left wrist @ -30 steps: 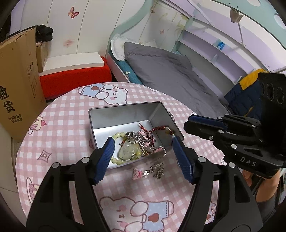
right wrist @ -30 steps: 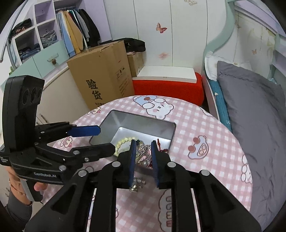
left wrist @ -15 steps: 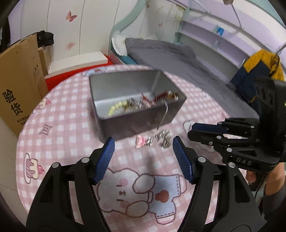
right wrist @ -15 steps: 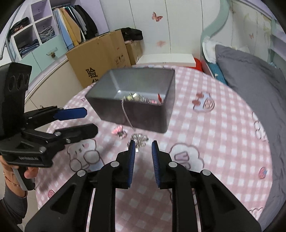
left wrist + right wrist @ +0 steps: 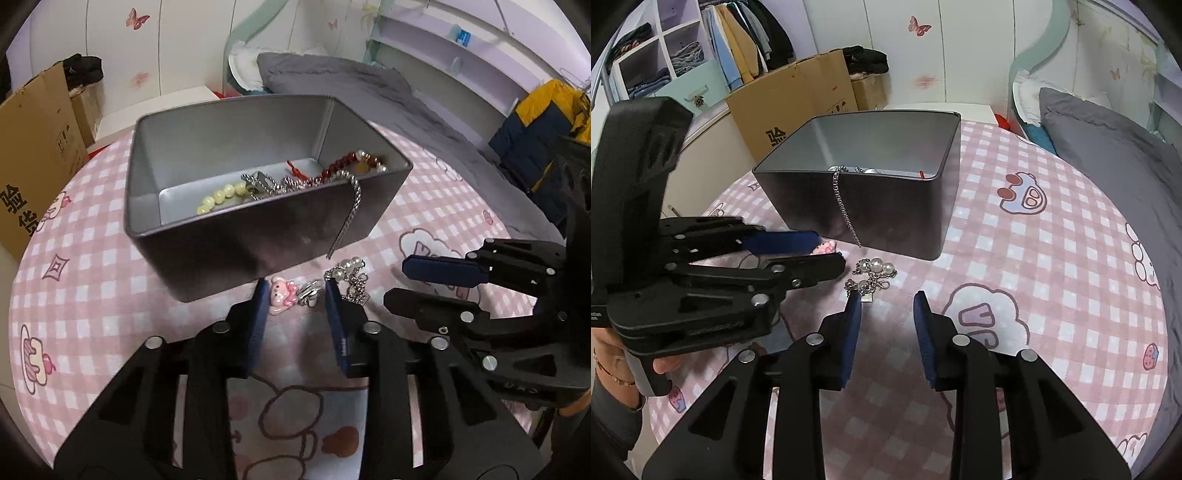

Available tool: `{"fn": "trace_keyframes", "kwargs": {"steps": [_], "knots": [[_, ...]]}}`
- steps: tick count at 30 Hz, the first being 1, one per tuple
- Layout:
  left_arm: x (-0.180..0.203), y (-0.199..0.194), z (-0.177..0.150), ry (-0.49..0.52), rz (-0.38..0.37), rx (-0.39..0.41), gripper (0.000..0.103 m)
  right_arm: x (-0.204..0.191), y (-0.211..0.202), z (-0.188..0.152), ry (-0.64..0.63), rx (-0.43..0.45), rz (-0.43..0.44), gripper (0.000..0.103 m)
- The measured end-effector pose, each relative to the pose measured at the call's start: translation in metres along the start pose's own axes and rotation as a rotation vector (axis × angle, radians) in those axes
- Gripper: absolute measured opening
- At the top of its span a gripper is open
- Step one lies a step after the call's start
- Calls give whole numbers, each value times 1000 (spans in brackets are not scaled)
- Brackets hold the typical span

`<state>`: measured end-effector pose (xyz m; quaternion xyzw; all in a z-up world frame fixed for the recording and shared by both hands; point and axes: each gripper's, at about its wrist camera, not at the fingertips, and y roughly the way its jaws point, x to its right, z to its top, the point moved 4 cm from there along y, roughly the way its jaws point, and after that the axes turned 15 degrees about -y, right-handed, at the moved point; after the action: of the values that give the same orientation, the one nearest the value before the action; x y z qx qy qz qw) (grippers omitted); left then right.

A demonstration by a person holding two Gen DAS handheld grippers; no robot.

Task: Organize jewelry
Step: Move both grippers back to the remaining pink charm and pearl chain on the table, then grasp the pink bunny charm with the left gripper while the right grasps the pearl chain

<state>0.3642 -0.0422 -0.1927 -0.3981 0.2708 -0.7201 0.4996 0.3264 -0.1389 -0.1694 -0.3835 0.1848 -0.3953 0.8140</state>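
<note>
Your left gripper (image 5: 295,291) points steeply down at the table (image 5: 92,295), its jaws closing around the pink charm (image 5: 282,293) and a silver piece (image 5: 309,292) that lie just in front of the tin (image 5: 229,243); the pads do not press on either, so nothing is gripped. Your right gripper (image 5: 886,299) tilts down alike, just right of the left one, its jaws opening with only bare cloth between them; its left pad (image 5: 854,306) sits at the near end of the pearl chain (image 5: 873,273), whether touching I cannot tell. The left view looks into the tin: pale beads (image 5: 221,195), red beads (image 5: 338,166) and silver chains lie inside, one chain (image 5: 349,218) hanging over the near wall. The right view shows your hand (image 5: 617,363) on the left gripper's handle.
</note>
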Motion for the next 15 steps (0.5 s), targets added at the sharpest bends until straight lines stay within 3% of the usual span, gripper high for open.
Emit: {"fn": "trace_keyframes", "kwargs": {"steps": [10, 15], "knots": [[-18, -11, 2, -85, -124, -18, 27, -9, 16, 4, -32, -14, -29, 45], [-20, -23, 2, -98, -153, -8, 27, -13, 26, 11, -65, -21, -72, 47]]}}
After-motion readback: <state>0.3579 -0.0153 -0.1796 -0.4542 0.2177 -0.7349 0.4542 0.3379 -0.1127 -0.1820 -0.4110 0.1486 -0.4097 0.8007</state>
